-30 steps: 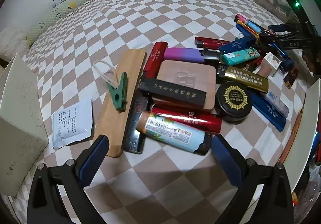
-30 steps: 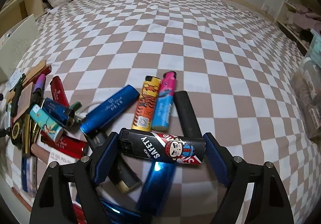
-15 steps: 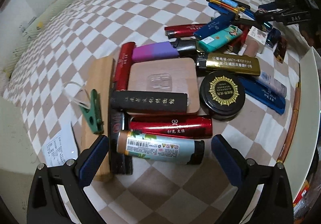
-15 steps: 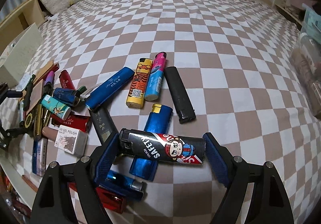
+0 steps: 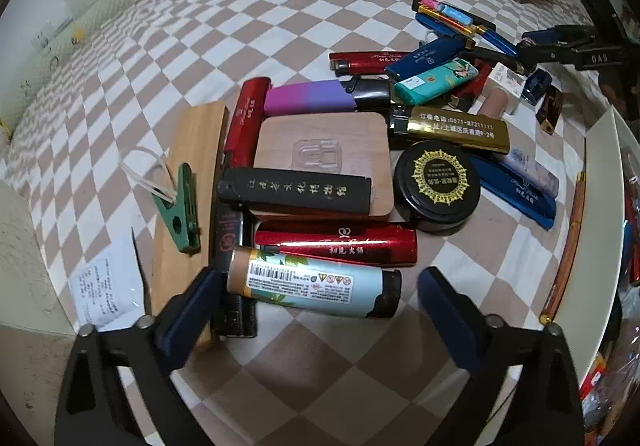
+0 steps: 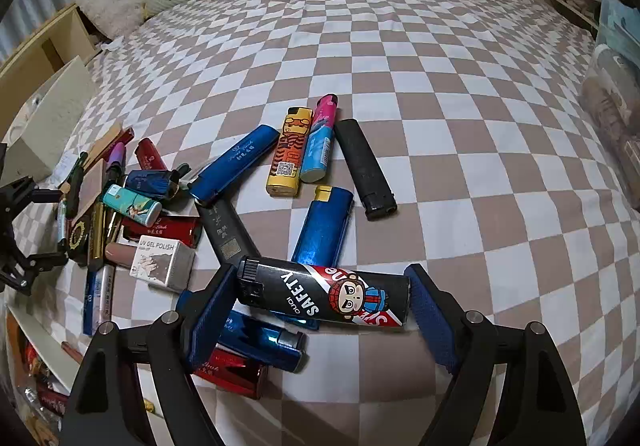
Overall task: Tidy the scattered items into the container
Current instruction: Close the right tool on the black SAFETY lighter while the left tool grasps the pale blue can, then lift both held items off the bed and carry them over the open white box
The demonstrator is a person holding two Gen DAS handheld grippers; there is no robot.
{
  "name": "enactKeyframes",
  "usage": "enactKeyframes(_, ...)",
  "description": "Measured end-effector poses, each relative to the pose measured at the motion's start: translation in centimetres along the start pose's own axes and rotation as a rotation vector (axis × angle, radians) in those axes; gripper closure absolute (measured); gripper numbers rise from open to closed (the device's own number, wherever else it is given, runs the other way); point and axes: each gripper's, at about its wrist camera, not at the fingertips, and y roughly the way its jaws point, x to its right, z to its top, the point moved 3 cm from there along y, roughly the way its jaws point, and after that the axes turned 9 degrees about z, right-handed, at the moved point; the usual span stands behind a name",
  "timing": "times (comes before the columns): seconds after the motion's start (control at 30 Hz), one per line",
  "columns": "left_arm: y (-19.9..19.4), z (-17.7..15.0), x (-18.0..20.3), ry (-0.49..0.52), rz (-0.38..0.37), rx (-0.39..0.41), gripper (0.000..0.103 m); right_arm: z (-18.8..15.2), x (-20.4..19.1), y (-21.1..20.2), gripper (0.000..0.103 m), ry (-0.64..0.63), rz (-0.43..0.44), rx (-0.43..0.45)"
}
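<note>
Two grips are seen: the black SAFETY lighter (image 6: 324,296) is clamped endwise by the right gripper (image 6: 320,306); beside the wooden coaster (image 5: 320,162), the pale-blue lighter (image 5: 316,282), partly hiding a red one, is straddled by the closing left gripper (image 5: 316,298), contact unclear.

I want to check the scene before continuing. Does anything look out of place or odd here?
Yes. Many lighters lie scattered and overlapping on the checkered bedspread, none visibly in a container. Nothing looks broken or spilled.
</note>
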Motion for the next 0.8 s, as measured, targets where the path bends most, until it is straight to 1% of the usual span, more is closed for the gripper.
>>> enactKeyframes(0.07,0.0,0.1,-0.1,0.000,0.000,0.008,0.018,0.0,0.1,0.0,0.019,0.004,0.005,0.000)
enactKeyframes(0.13,0.4,0.1,-1.0,0.002,0.000,0.007,0.019,0.1,0.2,0.0,0.019,0.010,0.011,0.001)
enactKeyframes(0.17,0.9,0.0,-2.6,0.004,-0.002,0.007,0.019,-0.1,0.2,-0.2,0.019,0.015,0.012,0.002)
enactKeyframes(0.2,1.1,0.1,-3.1,0.003,-0.004,0.008,0.019,-0.3,0.3,-0.3,0.019,0.018,0.013,0.004)
enactKeyframes(0.43,0.6,-0.8,-3.3,-0.036,0.006,-0.009,0.019,-1.0,-0.3,-0.7,0.019,0.027,0.019,0.005)
enactKeyframes(0.5,0.7,-0.8,-4.2,-0.053,0.005,-0.018,0.019,-1.0,-0.8,-0.5,0.019,0.032,0.021,0.005)
enactKeyframes(0.57,0.4,-1.8,-5.3,-0.083,-0.006,-0.030,0.019,-1.2,-0.9,-0.7,0.019,0.037,0.021,0.004)
enactKeyframes(0.63,-0.3,-3.0,-7.0,-0.154,-0.047,-0.042,0.019,-1.5,-1.2,-1.1,0.019,0.030,0.023,0.010)
enactKeyframes(0.67,-0.4,-3.0,-7.7,-0.193,-0.064,-0.046,0.019,-1.5,-1.4,-1.3,0.019,0.025,0.023,0.013)
enactKeyframes(0.73,-0.4,-3.0,-9.6,-0.240,-0.067,-0.049,0.019,-1.6,-1.8,-1.8,0.019,0.017,0.022,0.021)
enactKeyframes(0.8,-0.9,-3.2,-9.6,-0.268,-0.057,-0.050,0.019,-1.6,-2.1,-2.3,0.019,0.016,0.025,0.030)
